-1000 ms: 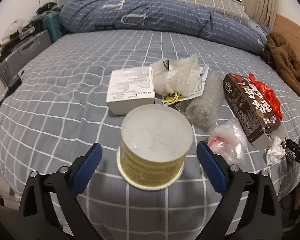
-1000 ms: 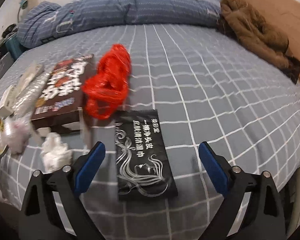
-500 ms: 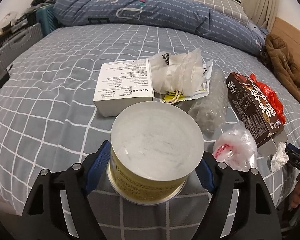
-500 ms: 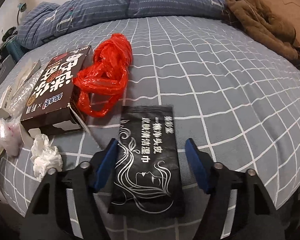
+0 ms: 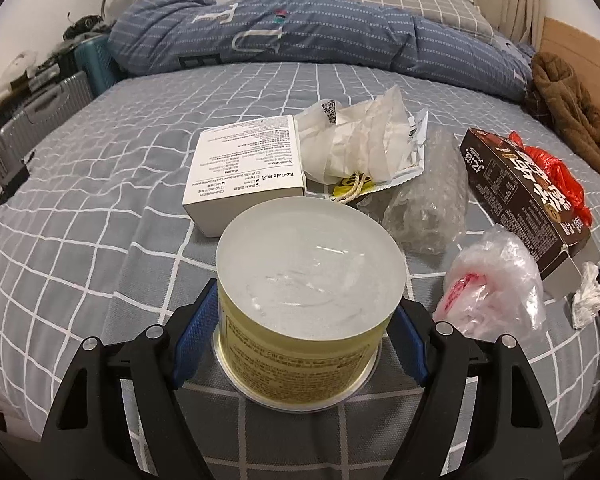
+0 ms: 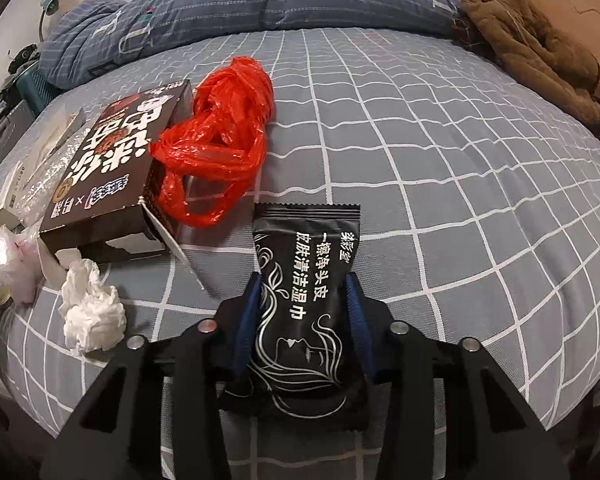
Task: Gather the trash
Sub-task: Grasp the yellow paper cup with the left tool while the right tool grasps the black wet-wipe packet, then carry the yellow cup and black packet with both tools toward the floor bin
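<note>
A yellow can [image 5: 310, 268] with a frosted plastic lid stands on the grey checked bed, and my left gripper [image 5: 304, 312] is shut on its sides. My right gripper [image 6: 303, 284] is closing on a black wet-wipe packet [image 6: 306, 240]; its blue pads press the packet's edges and the packet buckles. More trash lies around: a white box [image 5: 244, 172], white wrappers [image 5: 360, 140], bubble wrap [image 5: 428, 204], a clear bag [image 5: 492, 280], a brown box [image 6: 116, 168], a red plastic bag [image 6: 220, 136] and a crumpled tissue [image 6: 92, 308].
A rolled blue duvet [image 5: 300, 36] and a pillow lie along the far side of the bed. A brown coat [image 6: 528, 48] is heaped at the far right. Suitcases [image 5: 36, 120] stand beside the bed on the left. The bed's near edge runs just under both grippers.
Both grippers went from wide open to closed: the left one around the yellow can, the right one onto the black packet, which now bulges between the pads.
</note>
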Available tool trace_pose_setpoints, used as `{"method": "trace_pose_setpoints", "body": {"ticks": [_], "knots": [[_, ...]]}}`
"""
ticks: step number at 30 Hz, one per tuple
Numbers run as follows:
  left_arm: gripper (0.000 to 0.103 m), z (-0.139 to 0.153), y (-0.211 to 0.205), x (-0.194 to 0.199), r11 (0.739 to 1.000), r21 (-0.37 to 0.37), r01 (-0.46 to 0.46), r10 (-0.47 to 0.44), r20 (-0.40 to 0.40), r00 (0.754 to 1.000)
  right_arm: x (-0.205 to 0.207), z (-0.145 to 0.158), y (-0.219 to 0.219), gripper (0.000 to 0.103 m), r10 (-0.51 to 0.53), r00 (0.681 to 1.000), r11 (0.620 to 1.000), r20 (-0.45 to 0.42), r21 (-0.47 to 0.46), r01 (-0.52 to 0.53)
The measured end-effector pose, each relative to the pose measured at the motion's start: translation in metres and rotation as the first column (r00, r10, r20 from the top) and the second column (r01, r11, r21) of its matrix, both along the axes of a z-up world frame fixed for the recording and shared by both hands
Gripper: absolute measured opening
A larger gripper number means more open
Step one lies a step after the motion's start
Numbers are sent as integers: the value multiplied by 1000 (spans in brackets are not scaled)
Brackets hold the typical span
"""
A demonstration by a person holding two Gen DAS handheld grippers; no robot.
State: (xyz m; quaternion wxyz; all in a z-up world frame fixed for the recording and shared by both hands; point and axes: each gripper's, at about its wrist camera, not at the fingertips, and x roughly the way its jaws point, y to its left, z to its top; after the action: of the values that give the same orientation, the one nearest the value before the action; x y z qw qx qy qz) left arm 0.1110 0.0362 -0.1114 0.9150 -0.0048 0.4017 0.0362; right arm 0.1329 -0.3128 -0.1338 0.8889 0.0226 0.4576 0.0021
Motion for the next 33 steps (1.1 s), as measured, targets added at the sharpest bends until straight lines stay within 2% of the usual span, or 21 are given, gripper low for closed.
{"method": "trace_pose_setpoints", "body": {"ticks": [12,22,33], "knots": [[75,12,1,-7,1000,-27,-11,11,2,1000,-7,13,2,36,-6,1000,1000,15,-6,6],[75,23,-2,-14,1000,-19,0,0,-3,1000,-13,28,9,36,0,999,1000,37,-22,1],[75,47,-9,-25,999,-34,24,-24,3,1000,-26,54,12,36,4,997,1000,75,-27,-2]]}}
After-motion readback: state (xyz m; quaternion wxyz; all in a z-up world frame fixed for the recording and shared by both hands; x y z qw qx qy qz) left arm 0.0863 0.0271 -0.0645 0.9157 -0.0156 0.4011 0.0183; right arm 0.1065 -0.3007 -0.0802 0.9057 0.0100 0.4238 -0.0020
